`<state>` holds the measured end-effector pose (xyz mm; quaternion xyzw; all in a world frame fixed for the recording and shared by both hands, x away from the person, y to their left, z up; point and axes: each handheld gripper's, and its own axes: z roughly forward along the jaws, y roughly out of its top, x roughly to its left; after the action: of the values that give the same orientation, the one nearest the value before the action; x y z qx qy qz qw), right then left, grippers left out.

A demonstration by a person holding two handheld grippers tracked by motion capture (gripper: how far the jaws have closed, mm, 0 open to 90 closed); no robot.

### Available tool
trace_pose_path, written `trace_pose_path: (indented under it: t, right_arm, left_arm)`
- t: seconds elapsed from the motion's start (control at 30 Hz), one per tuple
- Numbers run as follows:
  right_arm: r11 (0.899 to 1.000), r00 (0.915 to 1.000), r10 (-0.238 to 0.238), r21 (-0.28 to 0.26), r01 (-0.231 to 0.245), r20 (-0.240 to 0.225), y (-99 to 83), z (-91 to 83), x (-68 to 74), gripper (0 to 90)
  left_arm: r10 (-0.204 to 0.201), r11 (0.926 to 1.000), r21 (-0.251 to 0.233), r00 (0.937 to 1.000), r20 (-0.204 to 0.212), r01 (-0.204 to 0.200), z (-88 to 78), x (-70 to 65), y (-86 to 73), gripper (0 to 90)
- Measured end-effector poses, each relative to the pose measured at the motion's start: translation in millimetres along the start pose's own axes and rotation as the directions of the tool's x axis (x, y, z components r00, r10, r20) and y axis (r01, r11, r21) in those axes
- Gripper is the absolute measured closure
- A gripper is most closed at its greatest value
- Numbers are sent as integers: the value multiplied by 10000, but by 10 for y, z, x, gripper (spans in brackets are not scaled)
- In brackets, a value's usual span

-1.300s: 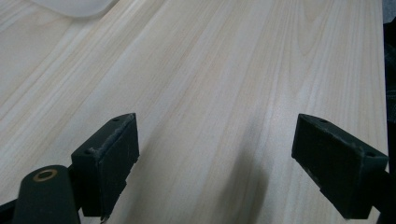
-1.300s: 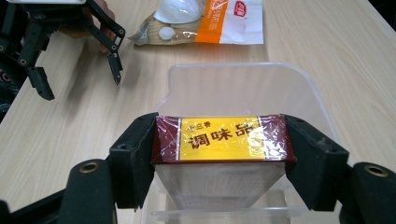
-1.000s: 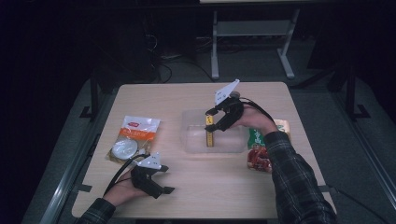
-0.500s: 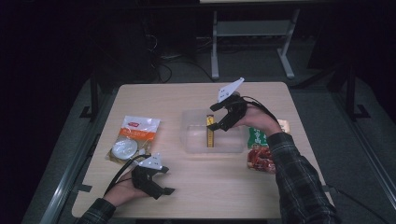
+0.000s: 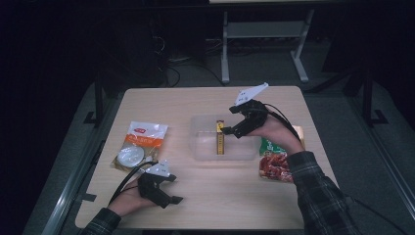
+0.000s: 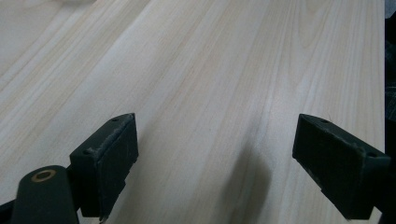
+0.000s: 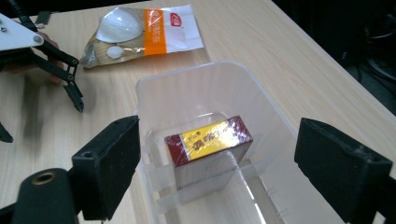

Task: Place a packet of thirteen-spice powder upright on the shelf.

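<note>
A yellow and dark red box (image 5: 221, 139) stands on edge inside a clear plastic bin (image 5: 203, 149) in the middle of the table. My right gripper (image 5: 230, 126) hovers just above and to the right of the box. Its jaws have just been opening and are open, with nothing between the pads. In the right gripper view the box (image 7: 210, 140) leans against a clear rib of the bin (image 7: 196, 70) below my right gripper (image 7: 215, 172). My left gripper (image 5: 174, 188) rests open near the table's front left, over bare wood (image 6: 215, 172).
A white and orange bag (image 5: 139, 144) holding a white round piece lies left of the bin. Green and red snack packets (image 5: 273, 161) lie under the right forearm, near the table's right edge. The left gripper (image 7: 42, 120) appears far off in the right gripper view.
The right gripper let go of the box in the bin, opened, and rose up and to the right. The box stays in the bin. The left gripper has not moved.
</note>
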<state>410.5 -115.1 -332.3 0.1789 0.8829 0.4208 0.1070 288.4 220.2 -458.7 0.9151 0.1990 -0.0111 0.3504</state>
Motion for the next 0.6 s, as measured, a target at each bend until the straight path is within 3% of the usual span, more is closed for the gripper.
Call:
trace_pose_path:
  t: [0.23,0.33,0.43,0.47,0.6]
  right_arm:
    - [9996,9985,225,-159,-218,502,-144,-80,217,141]
    - [9995,9954,243,-205,-225,923,-293,-162,383,147]
    - [9987,9935,411,-332,-378,1063,-366,-221,437,156]
    - [9967,9902,662,-549,-599,1231,-476,-290,491,176]
    - [9992,9842,354,-237,-318,1735,-625,-389,543,186]
  left_arm:
    - [-43,10000,-2,9999,-155,43,-2,-24,10,141]
    - [-60,10000,-25,9997,-224,60,-4,-29,14,141]
    - [-94,9999,-51,9996,-250,93,1,-32,12,141]
    - [-87,10000,-12,9996,-251,87,7,-37,11,141]
    - [-1,10000,-46,9994,-333,-1,-3,-41,18,141]
